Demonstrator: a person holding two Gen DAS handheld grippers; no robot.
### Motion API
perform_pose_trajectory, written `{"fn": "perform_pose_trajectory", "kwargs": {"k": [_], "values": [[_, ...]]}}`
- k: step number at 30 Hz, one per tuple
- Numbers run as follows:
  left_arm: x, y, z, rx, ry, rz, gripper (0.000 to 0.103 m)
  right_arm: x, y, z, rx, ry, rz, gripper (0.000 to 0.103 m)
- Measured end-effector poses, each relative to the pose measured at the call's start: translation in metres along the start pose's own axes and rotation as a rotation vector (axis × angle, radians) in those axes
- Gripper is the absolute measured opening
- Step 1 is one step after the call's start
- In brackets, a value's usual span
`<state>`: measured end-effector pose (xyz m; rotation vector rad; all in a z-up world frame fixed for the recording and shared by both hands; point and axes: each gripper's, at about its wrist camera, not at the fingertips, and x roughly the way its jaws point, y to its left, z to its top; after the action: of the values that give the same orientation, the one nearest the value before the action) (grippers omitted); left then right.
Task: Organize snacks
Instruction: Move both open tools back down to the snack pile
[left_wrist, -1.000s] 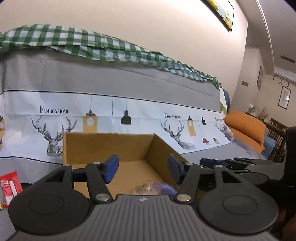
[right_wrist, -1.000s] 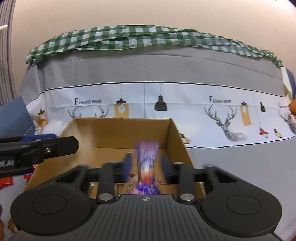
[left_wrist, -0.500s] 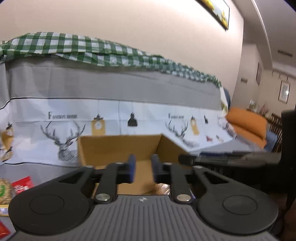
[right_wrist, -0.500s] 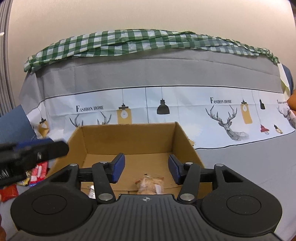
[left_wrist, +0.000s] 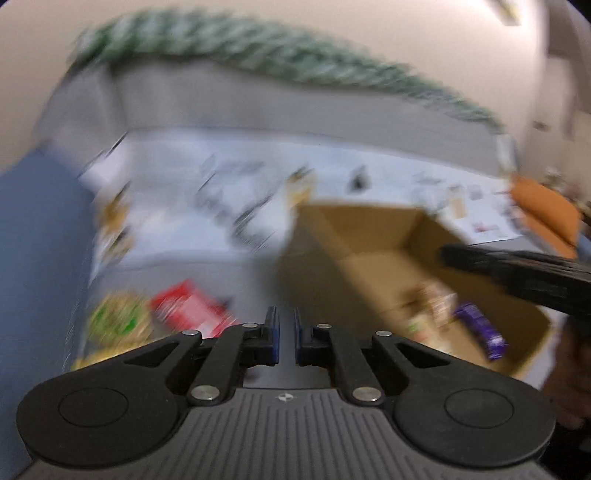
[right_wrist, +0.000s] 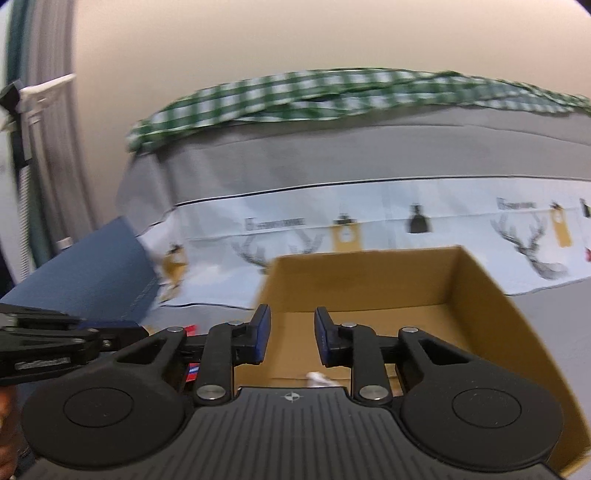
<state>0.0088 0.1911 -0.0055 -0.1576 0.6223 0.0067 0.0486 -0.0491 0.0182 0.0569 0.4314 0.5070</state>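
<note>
Left gripper (left_wrist: 286, 336), narrowed and empty, is swinging from cardboard box (left_wrist: 373, 236) toward loose snacks (left_wrist: 188, 310) lower left; right gripper (right_wrist: 291, 339), closing half-wide on nothing, is hovering over the box holding purple packet (left_wrist: 480, 332).

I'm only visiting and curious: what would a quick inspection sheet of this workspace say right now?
Surface: grey cloth-covered seat, printed with deer and lamps.
Job's things: open cardboard box holding a purple packet; red packet and green packet lie outside it, blurred.
Clutter: blue cushion at the left.
Grippers: left gripper shut and empty; right gripper has just been closing, nothing between its jaws.
Cables: nothing seen.
Surroundings: green checked cloth along the backrest, beige wall, orange cushion.
</note>
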Motion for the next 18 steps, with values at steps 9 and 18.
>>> {"fn": "perform_pose_trajectory", "kwargs": {"k": [9,18], "values": [[0.020,0.049,-0.010,-0.038,0.140,0.188,0.008,0.015,0.060,-0.009,-0.083,0.034,0.173,0.027],[0.029,0.098,-0.013,-0.253,0.209,0.302,0.008,0.053,0.116,-0.023,-0.105,0.098,0.237,0.027]]}}
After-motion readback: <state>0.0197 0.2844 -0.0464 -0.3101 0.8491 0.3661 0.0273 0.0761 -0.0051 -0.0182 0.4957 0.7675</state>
